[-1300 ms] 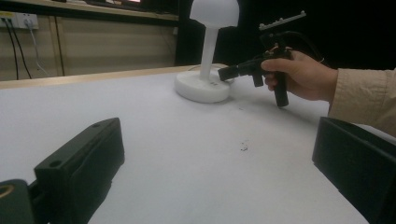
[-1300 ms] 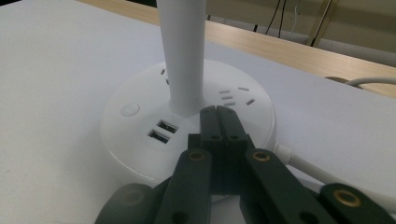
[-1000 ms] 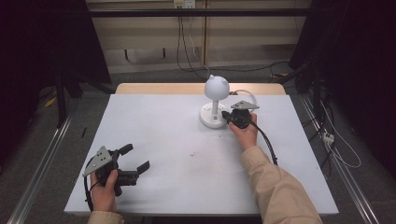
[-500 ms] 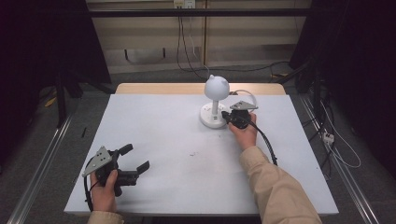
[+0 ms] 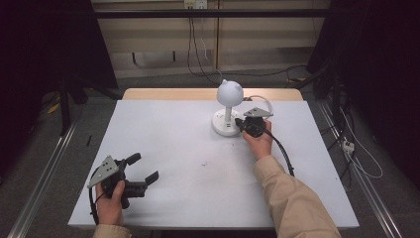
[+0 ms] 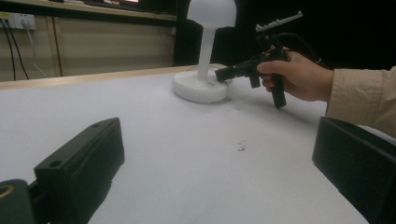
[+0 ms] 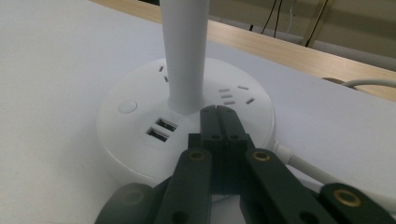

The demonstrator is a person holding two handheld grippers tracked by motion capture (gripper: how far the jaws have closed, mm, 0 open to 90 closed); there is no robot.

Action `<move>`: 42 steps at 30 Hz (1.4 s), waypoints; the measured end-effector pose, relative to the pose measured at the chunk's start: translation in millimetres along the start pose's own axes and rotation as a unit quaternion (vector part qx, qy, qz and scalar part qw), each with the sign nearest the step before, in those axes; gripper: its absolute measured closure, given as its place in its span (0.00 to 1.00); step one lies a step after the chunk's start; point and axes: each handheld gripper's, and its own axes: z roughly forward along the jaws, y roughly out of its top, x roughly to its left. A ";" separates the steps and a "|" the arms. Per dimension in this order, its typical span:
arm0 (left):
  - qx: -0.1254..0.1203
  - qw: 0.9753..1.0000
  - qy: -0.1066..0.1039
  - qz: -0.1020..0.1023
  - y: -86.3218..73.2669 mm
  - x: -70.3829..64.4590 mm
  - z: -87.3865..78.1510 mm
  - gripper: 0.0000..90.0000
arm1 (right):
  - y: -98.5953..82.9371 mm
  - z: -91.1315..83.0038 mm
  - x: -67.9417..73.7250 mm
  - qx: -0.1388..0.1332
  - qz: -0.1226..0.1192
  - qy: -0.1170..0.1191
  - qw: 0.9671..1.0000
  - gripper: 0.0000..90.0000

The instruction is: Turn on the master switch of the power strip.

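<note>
From the high view: a white table (image 5: 178, 148) with a strip of bare wood along its far edge, standing on a grey floor between metal rails, dark curtains to both sides and a pale wall panel behind with cables hanging from a socket strip. On the far right part of the top, a white lamp (image 5: 228, 106) with a round head, slim stem and disc base. Right gripper (image 5: 241, 124) held by the right hand (image 5: 258, 144), jaws pressed together with nothing between them, tips at the edge of the lamp base. Left gripper (image 5: 143, 168) near the front left corner in the left hand (image 5: 111, 201), jaws spread wide and empty. A small dark speck (image 5: 203, 163) mid-table. From the left gripper view: two black jaws far apart low in frame, bare white surface between, the speck (image 6: 241, 147) ahead, the lamp (image 6: 201, 84) beyond with the other gripper (image 6: 219, 74) touching its base. From the right gripper view: jaws closed tight, tips resting over the base of the lamp (image 7: 140, 121), just beside the stem, near two USB ports (image 7: 161, 129) and a round button (image 7: 127, 107); white cord (image 7: 308, 168) leaving the base to the right
</note>
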 end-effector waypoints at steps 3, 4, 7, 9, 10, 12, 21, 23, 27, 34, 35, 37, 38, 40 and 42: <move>0.000 1.000 0.000 0.001 0.2 -0.1 -0.1 0.02 | -0.2 0.0 -0.1 0.000 -0.001 0.000 1.000 1.00; -0.001 1.000 0.000 0.000 0.2 -0.1 -0.1 0.02 | -0.3 0.0 -0.2 -0.001 0.000 0.000 1.000 1.00; -0.002 1.000 -0.001 0.000 0.1 0.3 0.0 0.02 | -0.4 0.1 -0.1 -0.001 -0.002 0.000 1.000 1.00; -0.002 1.000 -0.001 0.001 0.2 0.4 -0.2 0.02 | -0.4 0.1 -0.1 -0.001 -0.001 0.000 1.000 1.00; -0.002 1.000 -0.001 0.001 0.3 0.3 -0.2 0.02 | -0.3 0.2 0.1 -0.001 -0.003 0.000 1.000 1.00; -0.002 1.000 -0.002 0.000 0.4 -0.1 -0.2 0.02 | 0.0 0.1 0.6 0.001 -0.004 -0.002 1.000 1.00; -0.002 1.000 -0.002 0.000 0.3 -0.2 0.3 0.02 | 0.5 0.3 2.3 0.004 -0.015 -0.006 1.000 1.00; -0.002 1.000 -0.002 0.000 0.3 -0.3 0.4 0.02 | 0.9 0.3 2.6 0.006 -0.015 -0.007 1.000 1.00; -0.002 1.000 -0.002 0.001 0.5 -0.6 0.3 0.02 | 2.5 0.4 2.9 0.012 -0.018 -0.009 1.000 1.00; -0.004 1.000 0.001 0.000 0.5 -0.3 -0.3 0.02 | 2.6 -0.2 2.3 0.013 -0.016 -0.006 1.000 1.00; -0.004 1.000 0.000 0.000 0.5 -0.5 -0.3 0.02 | 2.5 -0.2 2.3 0.013 -0.016 -0.005 1.000 1.00; -0.003 1.000 -0.001 0.001 0.8 -1.0 0.0 0.02 | 2.6 -0.1 2.4 0.014 -0.016 -0.006 1.000 1.00; -0.003 1.000 0.000 0.001 0.8 -1.1 0.1 0.02 | 2.6 0.0 2.5 0.017 -0.016 -0.006 1.000 1.00; -0.003 1.000 0.000 0.000 0.8 -1.2 0.4 0.02 | 1.9 -0.3 2.5 0.015 -0.013 -0.005 1.000 1.00; -0.003 1.000 -0.002 0.002 1.0 -1.3 0.7 0.02 | 1.1 -0.4 2.1 0.012 -0.012 -0.004 1.000 1.00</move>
